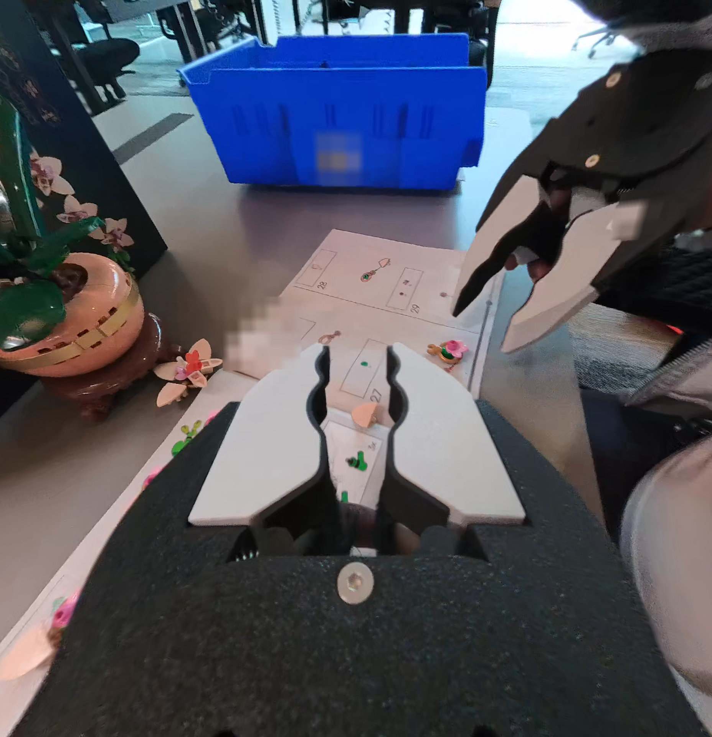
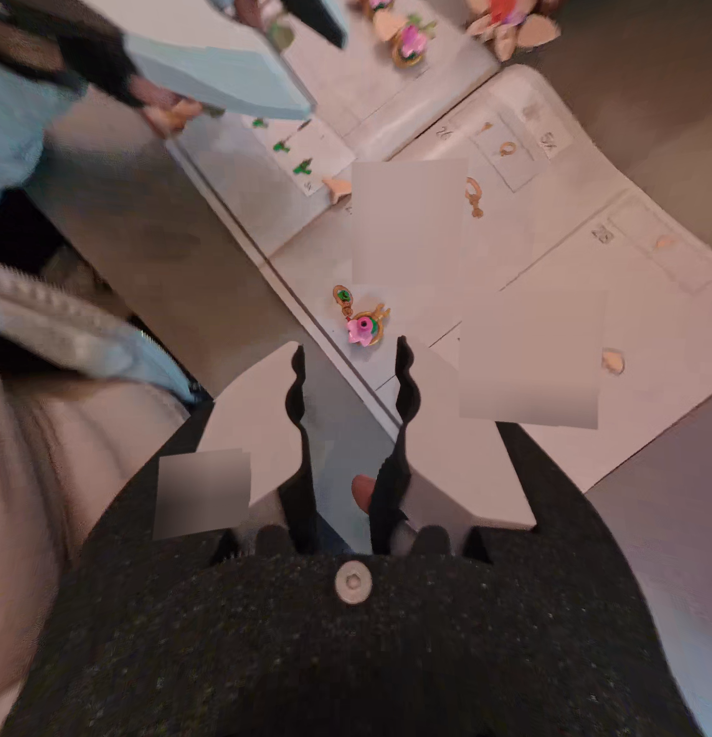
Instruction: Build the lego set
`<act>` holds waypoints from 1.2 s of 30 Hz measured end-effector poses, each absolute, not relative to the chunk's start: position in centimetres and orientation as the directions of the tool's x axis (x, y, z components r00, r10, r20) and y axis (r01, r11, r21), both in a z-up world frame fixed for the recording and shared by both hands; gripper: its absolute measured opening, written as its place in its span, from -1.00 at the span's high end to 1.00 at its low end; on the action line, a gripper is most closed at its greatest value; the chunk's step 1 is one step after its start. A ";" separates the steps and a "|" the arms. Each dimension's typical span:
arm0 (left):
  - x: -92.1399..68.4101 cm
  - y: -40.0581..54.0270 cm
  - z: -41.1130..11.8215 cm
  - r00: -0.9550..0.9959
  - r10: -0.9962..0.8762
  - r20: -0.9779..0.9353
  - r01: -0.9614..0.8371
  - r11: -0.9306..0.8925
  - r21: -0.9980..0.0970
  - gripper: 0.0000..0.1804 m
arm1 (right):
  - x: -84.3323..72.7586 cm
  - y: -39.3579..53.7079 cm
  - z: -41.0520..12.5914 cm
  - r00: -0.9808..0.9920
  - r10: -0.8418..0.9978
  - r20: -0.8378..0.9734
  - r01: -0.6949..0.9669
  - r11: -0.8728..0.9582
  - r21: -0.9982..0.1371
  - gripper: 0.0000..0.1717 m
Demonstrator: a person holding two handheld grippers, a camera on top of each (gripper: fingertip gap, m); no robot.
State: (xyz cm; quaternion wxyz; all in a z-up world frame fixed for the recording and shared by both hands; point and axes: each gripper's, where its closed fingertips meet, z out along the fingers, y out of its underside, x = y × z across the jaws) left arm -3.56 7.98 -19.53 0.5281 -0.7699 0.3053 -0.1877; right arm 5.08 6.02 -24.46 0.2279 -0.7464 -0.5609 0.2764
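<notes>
A grey table point(image 1: 210, 223) carries everything here. At its far edge stands a large blue plastic bin point(image 1: 338, 115). On the left sits a brick-built potted orchid point(image 1: 63, 303), its pink bowl on a dark brown stand, with green leaves above. An open instruction booklet point(image 1: 386, 303) lies in the middle of the table, its pages spread under both tools.

The left gripper point(image 1: 358, 351) hovers over the near part of the booklet with its 2 fingers parted and nothing pressed between them; a small tan petal piece point(image 1: 365, 414) lies on the page below the gap, nearer the right finger, and tiny green pieces point(image 1: 358, 462) lie nearer still. The right gripper point(image 2: 350, 347) hangs over the booklet's right edge, its fingers spread wide and bare. Just beyond its tips lies a small pink flower on a gold ring point(image 2: 364, 325), resting on the page, apart from both fingers. A loose cluster of tan petals with a red centre point(image 1: 188, 369) lies on the table beside the orchid's stand.
</notes>
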 end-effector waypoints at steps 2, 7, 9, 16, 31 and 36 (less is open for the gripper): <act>-4.2 7.2 -19.1 0.740 -0.672 -0.024 -0.272 -0.266 -0.925 0.60 | 5.1 5.6 -24.6 0.302 0.934 -0.189 0.619 -0.343 -0.706 0.57; -6.0 5.9 -18.7 0.780 -0.623 -0.050 -0.266 -0.258 -0.929 0.56 | 5.0 6.0 -25.3 0.443 0.879 -0.176 0.517 -0.411 -0.751 0.64; -6.6 5.4 -18.8 0.798 -0.600 -0.060 -0.269 -0.264 -0.926 0.56 | 4.5 5.8 -26.0 0.449 0.869 -0.210 0.511 -0.442 -0.737 0.60; -6.5 4.3 -21.3 0.749 -0.656 -0.094 -0.382 -0.312 -0.870 0.67 | 3.9 7.3 -26.4 0.482 0.869 -0.113 0.535 -0.394 -0.747 0.74; -5.7 7.8 -25.7 0.182 -0.921 -0.346 -0.833 0.043 -0.552 0.91 | 3.0 6.3 -25.2 0.143 0.957 -0.251 0.577 -0.286 -0.765 0.79; -2.8 6.5 -25.3 0.290 -0.945 -0.148 -0.754 -0.131 -0.644 0.92 | 1.5 5.6 -24.6 0.115 0.963 -0.243 0.607 -0.262 -0.751 0.79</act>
